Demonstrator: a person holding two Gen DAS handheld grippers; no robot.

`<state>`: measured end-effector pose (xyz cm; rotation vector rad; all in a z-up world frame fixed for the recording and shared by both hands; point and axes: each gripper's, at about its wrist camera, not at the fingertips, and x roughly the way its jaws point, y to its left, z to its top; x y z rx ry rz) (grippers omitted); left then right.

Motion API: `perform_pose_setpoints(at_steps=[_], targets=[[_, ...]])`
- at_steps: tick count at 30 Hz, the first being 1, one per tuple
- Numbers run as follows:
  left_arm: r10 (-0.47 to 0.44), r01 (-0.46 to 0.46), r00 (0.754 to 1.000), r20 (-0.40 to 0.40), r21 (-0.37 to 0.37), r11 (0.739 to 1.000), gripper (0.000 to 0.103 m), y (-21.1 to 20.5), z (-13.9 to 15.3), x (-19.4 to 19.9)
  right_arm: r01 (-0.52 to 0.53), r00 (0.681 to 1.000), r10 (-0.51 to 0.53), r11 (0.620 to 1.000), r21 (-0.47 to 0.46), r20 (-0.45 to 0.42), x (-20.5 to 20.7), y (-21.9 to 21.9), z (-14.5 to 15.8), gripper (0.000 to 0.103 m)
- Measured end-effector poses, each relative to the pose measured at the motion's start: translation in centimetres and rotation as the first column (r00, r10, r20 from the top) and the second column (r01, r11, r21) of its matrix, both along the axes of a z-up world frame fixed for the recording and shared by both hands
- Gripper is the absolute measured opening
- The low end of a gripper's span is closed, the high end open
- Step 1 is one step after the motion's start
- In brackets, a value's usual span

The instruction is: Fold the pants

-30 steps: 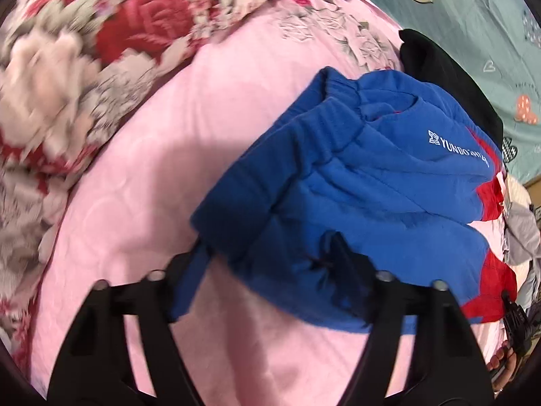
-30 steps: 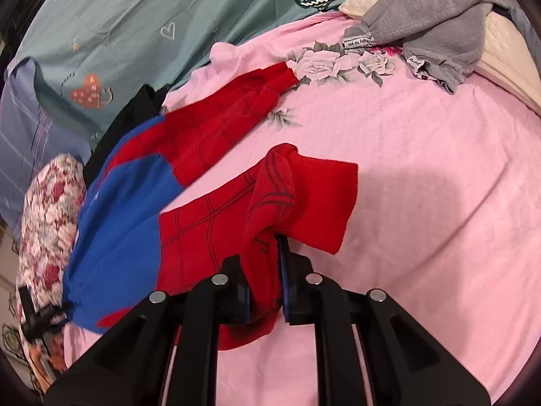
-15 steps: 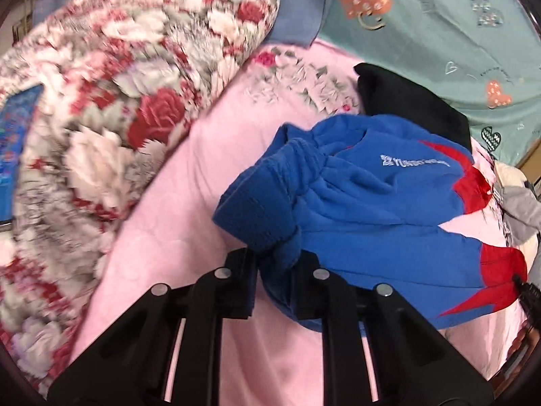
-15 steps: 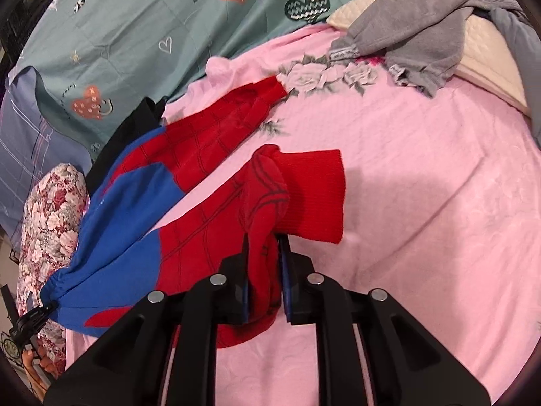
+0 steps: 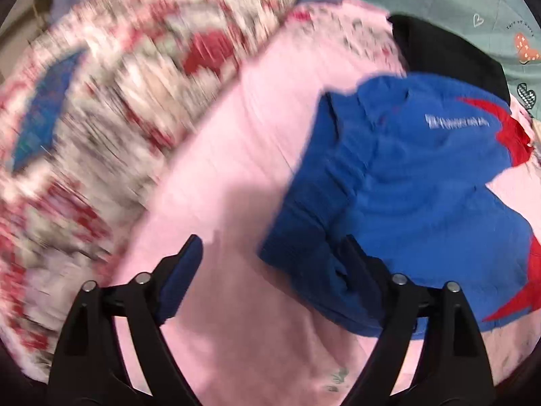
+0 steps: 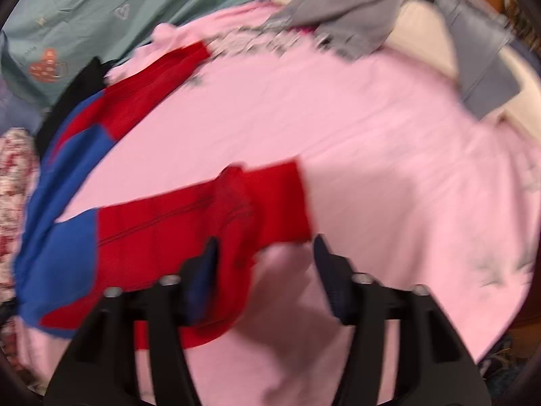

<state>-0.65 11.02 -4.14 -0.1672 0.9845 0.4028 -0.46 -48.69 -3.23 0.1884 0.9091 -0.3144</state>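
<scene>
The pants (image 5: pixel 416 203) lie spread on the pink bed (image 5: pixel 236 135). The left tool (image 5: pixel 270 253) has just been opening; its jaws stand wide, the waistband slack between them. The right tool (image 6: pixel 265 250) has also just been opening, with the red cuff loose between its jaws. A floral quilt (image 5: pixel 101 101) and black garment (image 5: pixel 446 54) flank the pants; grey clothes (image 6: pixel 372 17) lie beyond.

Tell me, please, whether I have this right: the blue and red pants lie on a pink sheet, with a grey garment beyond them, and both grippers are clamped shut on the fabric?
Not quite: both grippers have just been opening. The left wrist view shows the left gripper spread beside the blue waistband; the right wrist view shows the right gripper spread at the red cuff. The pants, pink sheet and grey garment are as stated.
</scene>
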Motion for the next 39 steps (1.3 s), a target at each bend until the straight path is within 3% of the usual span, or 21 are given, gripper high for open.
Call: perform_pose_setpoints(at_steps=[2,3,5,7,9,10,11,12,16,17,18,20,21,22,26,28,34,35,36,37,39], targets=[[0.004,-0.008,0.998,0.067,0.053,0.999,0.095,-0.1,1.6,-0.1,0.022,0.997,-0.013,0.993,-0.114,0.079,0.0,0.9,1.6,0.066],[0.005,-0.012,0.993,0.114,0.062,0.998,0.097,-0.2,2.4,0.1,-0.007,0.993,0.021,0.994,-0.113,0.119,0.0,1.7,2.2,0.066],[-0.008,0.004,0.986,0.165,0.027,1.0,0.099,-0.3,3.0,1.4,-0.116,0.984,0.117,0.993,-0.011,0.137,0.6,3.0,2.1,0.066],[-0.038,0.044,0.984,0.172,-0.032,0.999,0.099,-1.0,2.3,3.6,-0.264,0.962,0.251,0.955,0.139,0.105,2.0,4.9,0.7,0.066],[-0.075,0.085,0.987,0.142,-0.068,0.994,0.099,-1.5,1.2,5.8,-0.322,0.946,0.323,0.934,0.157,0.021,3.3,6.5,-1.0,0.066],[-0.099,0.108,0.989,0.107,-0.076,0.991,0.099,-1.8,0.4,7.6,-0.326,0.942,0.333,0.938,0.118,-0.042,3.9,7.1,-2.0,0.066],[-0.105,0.111,0.99,0.089,-0.069,0.991,0.099,-2.1,0.0,8.9,-0.297,0.948,0.297,0.955,0.021,-0.112,4.5,7.5,-2.9,0.066],[-0.102,0.107,0.991,0.082,-0.062,0.992,0.099,-2.3,-0.2,9.3,-0.271,0.957,0.264,0.962,-0.04,-0.123,4.7,7.5,-3.0,0.066],[-0.085,0.091,0.995,0.055,-0.123,0.988,0.099,-1.0,-0.7,12.2,-0.234,0.972,0.233,0.972,0.032,0.027,4.9,6.2,-0.6,0.067],[-0.085,0.092,0.995,0.054,-0.15,0.984,0.099,-0.8,-0.9,12.8,-0.239,0.97,0.235,0.97,0.055,0.062,5.4,6.3,0.2,0.069],[-0.087,0.097,0.994,0.059,-0.177,0.979,0.099,-0.6,-0.9,13.3,-0.232,0.97,0.225,0.97,0.076,0.092,6.6,6.0,1.0,0.077],[-0.111,0.123,0.992,0.066,-0.22,0.968,0.095,-0.7,-1.0,14.4,-0.195,0.975,0.183,0.976,0.095,0.125,8.2,5.4,1.7,0.09],[-0.134,0.147,0.989,0.068,-0.237,0.96,0.082,-0.9,-1.2,14.7,-0.182,0.976,0.164,0.976,0.123,0.147,9.8,4.8,2.0,0.092],[-0.17,0.178,0.984,0.053,-0.26,0.949,0.062,-1.3,-1.5,15.3,-0.175,0.977,0.153,0.973,0.147,0.148,11.0,4.6,2.1,0.092],[-0.197,0.191,0.98,-0.006,-0.209,0.959,0.047,-2.3,-2.4,16.4,-0.115,0.991,0.092,0.96,0.256,0.1,17.5,3.1,0.3,0.092],[-0.187,0.179,0.982,-0.011,-0.222,0.958,0.043,-1.8,-2.5,16.3,-0.092,0.993,0.065,0.944,0.318,0.094,21.0,2.2,-0.8,0.092],[-0.123,0.118,0.992,-0.003,-0.27,0.956,0.028,0.3,-2.1,16.0,-0.106,0.993,0.076,0.905,0.412,0.089,27.6,3.1,-2.8,0.065],[-0.109,0.104,0.994,-0.002,-0.273,0.956,0.022,0.5,-2.1,16.0,-0.091,0.995,0.061,0.899,0.429,0.082,28.5,3.2,-3.4,0.062],[-0.098,0.094,0.995,-0.003,-0.265,0.96,0.009,0.7,-2.0,16.0,-0.084,0.995,0.055,0.893,0.442,0.079,29.1,3.2,-3.8,0.056],[-0.078,0.076,0.997,0.004,-0.251,0.965,0.008,0.9,-1.8,16.1,-0.073,0.996,0.041,0.899,0.432,0.081,29.6,3.3,-3.9,0.053],[-0.052,0.054,0.999,0.017,-0.256,0.965,0.007,1.2,-1.6,16.1,-0.067,0.996,0.04,0.911,0.406,0.074,30.2,3.5,-3.9,0.022]])
